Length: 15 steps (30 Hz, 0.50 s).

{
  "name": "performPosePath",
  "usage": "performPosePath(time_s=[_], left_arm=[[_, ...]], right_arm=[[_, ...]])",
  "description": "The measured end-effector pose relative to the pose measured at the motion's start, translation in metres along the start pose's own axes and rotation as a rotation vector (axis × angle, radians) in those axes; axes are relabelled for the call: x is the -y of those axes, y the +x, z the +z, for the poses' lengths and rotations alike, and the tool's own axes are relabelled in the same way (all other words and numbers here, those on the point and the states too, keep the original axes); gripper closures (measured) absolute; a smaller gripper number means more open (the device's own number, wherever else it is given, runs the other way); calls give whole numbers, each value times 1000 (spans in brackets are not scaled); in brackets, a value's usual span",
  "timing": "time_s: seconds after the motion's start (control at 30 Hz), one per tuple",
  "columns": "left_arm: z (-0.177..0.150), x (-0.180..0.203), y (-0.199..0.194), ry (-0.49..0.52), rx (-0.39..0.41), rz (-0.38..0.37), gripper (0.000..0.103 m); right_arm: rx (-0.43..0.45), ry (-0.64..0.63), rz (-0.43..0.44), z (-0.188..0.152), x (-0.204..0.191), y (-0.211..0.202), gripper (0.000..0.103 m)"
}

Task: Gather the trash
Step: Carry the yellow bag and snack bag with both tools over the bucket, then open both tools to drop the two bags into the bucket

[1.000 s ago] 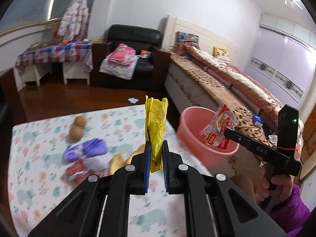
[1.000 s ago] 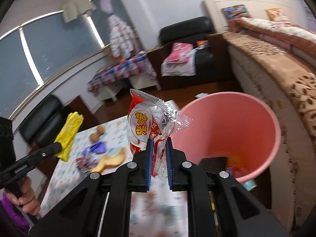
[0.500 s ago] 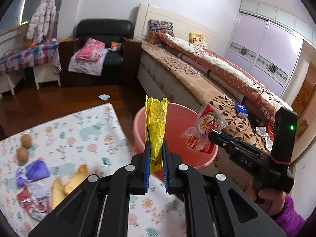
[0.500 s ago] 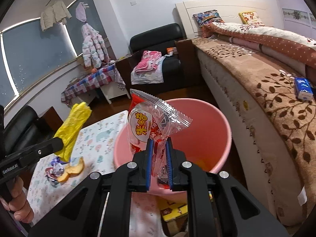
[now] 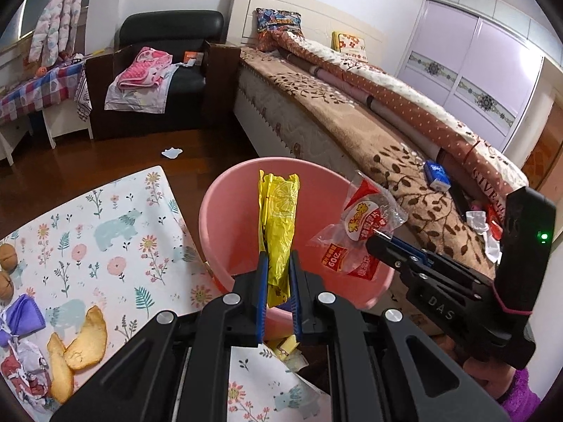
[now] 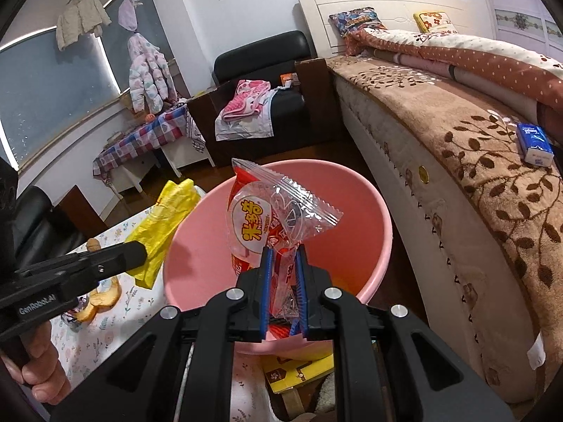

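Bedroom clutter fills both views, nearest a desk [image 5: 116,232] under a flowered cloth. On it, at the left, lie orange peel [image 5: 84,341], crumpled wrappers [image 5: 21,323] and two walnuts [image 5: 7,253]. The left gripper [image 5: 278,274] has its fingers closed on a yellow plastic bag [image 5: 278,218], which stands upright in front of a pink bin [image 5: 218,225] just beside the desk's edge. The right gripper [image 6: 283,267] has its fingers clamped on a clear red-and-white snack wrapper [image 6: 260,221], held up over the bin's open mouth. Beyond the bin run a dark wooden floor [image 5: 105,161] and a bed [image 5: 352,126] with a brown leaf-patterned blanket; a black armchair [image 5: 169,35] with pink clothes stands against the far wall.
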State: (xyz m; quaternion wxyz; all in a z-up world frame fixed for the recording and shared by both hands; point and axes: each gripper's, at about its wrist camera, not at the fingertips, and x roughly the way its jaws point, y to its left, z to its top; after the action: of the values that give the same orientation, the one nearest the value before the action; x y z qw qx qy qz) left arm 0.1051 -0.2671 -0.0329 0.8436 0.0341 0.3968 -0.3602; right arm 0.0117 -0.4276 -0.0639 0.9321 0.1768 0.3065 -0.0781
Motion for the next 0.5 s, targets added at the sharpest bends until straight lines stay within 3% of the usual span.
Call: performPosePath(time_s=[0.13,0.3,0.43,0.5], left_arm=[[1,0,9,-9,-2,11,90],[1,-3,13,-22,-1,10,62],[1,-9,10,-39,4,7,61],[0,-12,8,-50,6,2,61]], right_arm=[[-13,5,-5,-1,2,6,90],[-27,27,-17,-1,3,12,90],[-44,47,-25,0,6,18,88],[-49,60,-28,1,7,20,83]])
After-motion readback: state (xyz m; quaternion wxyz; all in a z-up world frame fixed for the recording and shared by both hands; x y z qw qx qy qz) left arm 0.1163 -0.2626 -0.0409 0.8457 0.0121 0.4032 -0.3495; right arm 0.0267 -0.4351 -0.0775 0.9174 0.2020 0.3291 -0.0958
